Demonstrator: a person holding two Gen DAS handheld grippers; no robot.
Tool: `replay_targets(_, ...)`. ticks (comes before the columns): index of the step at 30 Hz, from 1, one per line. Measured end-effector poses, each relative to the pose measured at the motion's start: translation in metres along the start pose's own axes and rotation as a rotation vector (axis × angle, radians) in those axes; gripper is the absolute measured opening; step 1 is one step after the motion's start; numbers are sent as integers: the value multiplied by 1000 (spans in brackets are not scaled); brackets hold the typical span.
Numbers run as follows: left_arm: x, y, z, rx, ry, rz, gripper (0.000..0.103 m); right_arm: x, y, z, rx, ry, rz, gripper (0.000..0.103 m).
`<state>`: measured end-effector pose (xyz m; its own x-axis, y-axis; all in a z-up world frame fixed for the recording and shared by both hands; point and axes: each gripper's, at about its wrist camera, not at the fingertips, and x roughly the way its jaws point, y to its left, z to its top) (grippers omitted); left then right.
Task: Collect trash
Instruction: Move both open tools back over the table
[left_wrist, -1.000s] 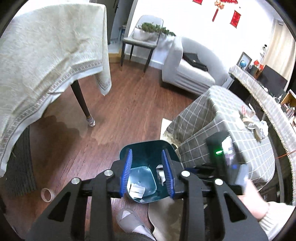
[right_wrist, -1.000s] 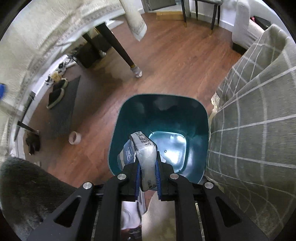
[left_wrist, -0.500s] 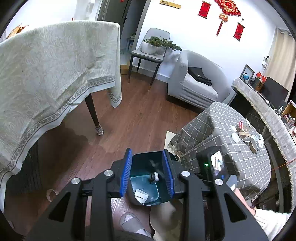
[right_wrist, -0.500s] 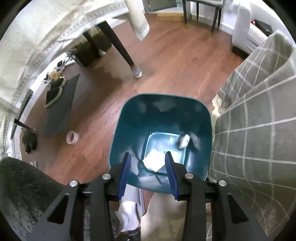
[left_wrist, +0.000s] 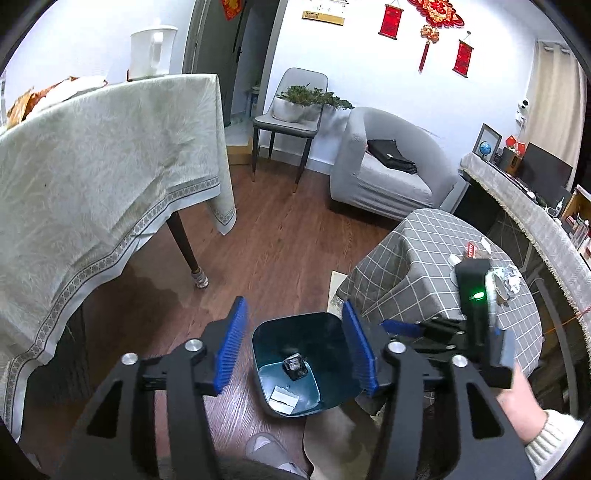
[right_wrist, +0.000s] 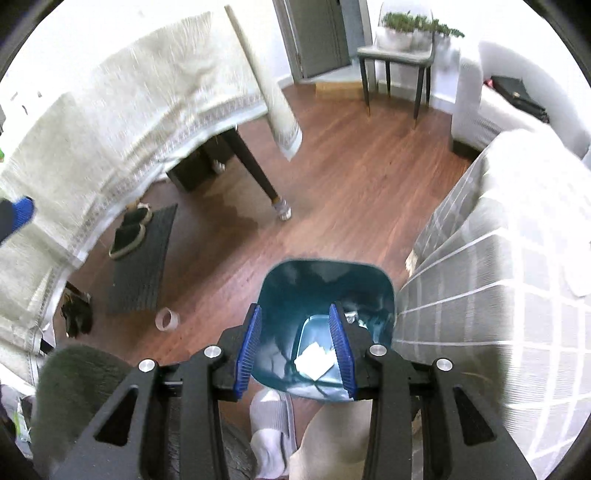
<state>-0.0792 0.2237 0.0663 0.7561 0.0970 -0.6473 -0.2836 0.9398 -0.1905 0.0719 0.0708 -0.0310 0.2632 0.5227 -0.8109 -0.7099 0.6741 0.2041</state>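
Observation:
A teal trash bin (left_wrist: 321, 328) stands on the wood floor beside the checked table; it also shows in the right wrist view (right_wrist: 280, 291). Inside lie a white paper (left_wrist: 283, 398) and a crumpled wrapper (left_wrist: 294, 365); the right wrist view shows the paper (right_wrist: 314, 359) too. My left gripper (left_wrist: 297, 350) is open and empty, high above the bin. My right gripper (right_wrist: 295, 347) is open and empty above the bin's near rim; its body shows in the left wrist view (left_wrist: 476, 317). More trash (left_wrist: 508, 278) lies on the checked table (left_wrist: 417, 266).
A large table with a cream cloth (left_wrist: 92, 177) stands at the left, its leg (left_wrist: 188, 251) near the bin. A tape roll (right_wrist: 166, 319) and a mat with slippers (right_wrist: 140, 254) lie on the floor. An armchair (left_wrist: 384, 173) and a chair with a plant (left_wrist: 291, 118) stand behind.
My right gripper opened and dropped the white packet into the bin. Both grippers have risen away from the bin, and my left gripper has opened wider.

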Motion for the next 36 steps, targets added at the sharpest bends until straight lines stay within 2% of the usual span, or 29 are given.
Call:
replay_targets(6,-1,-20,5,21,-11,-5,67,-46,-9,3,2,-86,-20,39)
replay_targets(14,11,-56,4,59,8,-35,70,-93,-40,-14,26,-150,-85,39)
replay_targets(22,35,-100,-4,120,40,-89,73,-126,-84,-45,89,-182,-143,41)
replay_targets(26,45,-123,-7,147,52,-118,74,-147,-113,-63,125,-200,-182,49)
replay_targets(36,77,-178,-11,210,86,-190,76,-176,-160,-87,197,-230,-217,49)
